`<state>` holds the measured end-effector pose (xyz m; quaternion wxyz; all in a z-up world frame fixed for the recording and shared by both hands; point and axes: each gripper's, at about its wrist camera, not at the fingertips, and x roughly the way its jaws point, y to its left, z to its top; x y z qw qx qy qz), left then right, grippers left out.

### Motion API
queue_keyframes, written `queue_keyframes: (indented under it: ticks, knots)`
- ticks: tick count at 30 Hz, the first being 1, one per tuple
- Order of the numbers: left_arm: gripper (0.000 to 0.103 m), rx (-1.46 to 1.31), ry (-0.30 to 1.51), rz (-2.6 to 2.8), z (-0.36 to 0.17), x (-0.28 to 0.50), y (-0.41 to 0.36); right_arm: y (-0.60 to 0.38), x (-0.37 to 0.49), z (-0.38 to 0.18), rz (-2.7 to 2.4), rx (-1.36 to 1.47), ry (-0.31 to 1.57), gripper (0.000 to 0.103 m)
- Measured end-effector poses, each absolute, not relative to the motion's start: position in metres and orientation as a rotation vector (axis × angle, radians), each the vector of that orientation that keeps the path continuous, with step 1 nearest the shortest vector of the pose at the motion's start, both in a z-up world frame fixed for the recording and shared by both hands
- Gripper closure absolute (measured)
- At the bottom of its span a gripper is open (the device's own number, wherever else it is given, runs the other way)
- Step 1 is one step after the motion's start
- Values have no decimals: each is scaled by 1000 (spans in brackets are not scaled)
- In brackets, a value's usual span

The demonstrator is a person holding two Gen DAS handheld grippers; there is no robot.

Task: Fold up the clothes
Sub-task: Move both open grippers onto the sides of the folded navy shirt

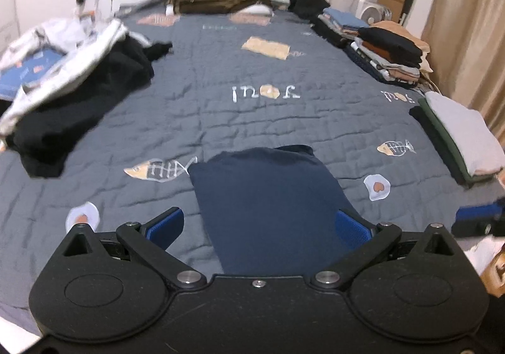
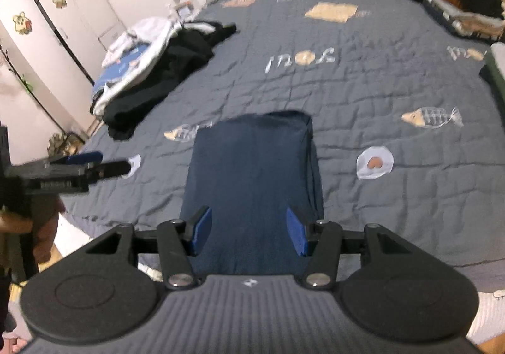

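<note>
**Now both grippers stand open over the folded navy garment**

On the left side of the bed (image 1: 268,120) lies an unfolded heap (image 1: 72,92) of black and white clothes, loose and crumpled on the grey quilt.

In the middle, near the front edge of the bed, the folded navy garment (image 1: 268,202) lies flat as a neat rectangle. The left gripper (image 1: 268,227) is above its near end; its blue pads (image 1: 167,224) stand wide apart, one to the left of the cloth over the bare quilt, the other at the right edge of the cloth. It holds nothing. The right gripper (image 2: 249,231) is also above the near end of this garment (image 2: 252,183) — its jaws are spread less wide, both pads (image 2: 202,231) over the navy cloth, and nothing is pinched between them. In the right wrist view the left gripper (image 2: 94,164) shows at the left, held out beside the bed.

On the right side of the bed stand finished stacks: a low folded pile (image 1: 460,139) with a light grey piece on top, and behind it, toward the headboard, taller stacks of folded clothes (image 1: 388,54) in black, brown and blue.
</note>
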<state>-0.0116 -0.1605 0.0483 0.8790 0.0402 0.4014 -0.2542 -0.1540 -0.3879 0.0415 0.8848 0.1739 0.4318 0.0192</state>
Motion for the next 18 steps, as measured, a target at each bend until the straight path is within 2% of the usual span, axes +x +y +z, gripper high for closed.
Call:
queue_keyframes:
  ticks: [5, 11, 18]
  knots:
    - [0, 75, 886, -560, 42, 8, -163, -396, -141, 29, 58, 367, 934, 52]
    - [0, -60, 903, -617, 33, 26, -146, -414, -135, 16, 43, 414, 942, 52]
    - [1, -58, 936, -643, 6, 59, -156, -428, -136, 2, 18, 503, 926, 51]
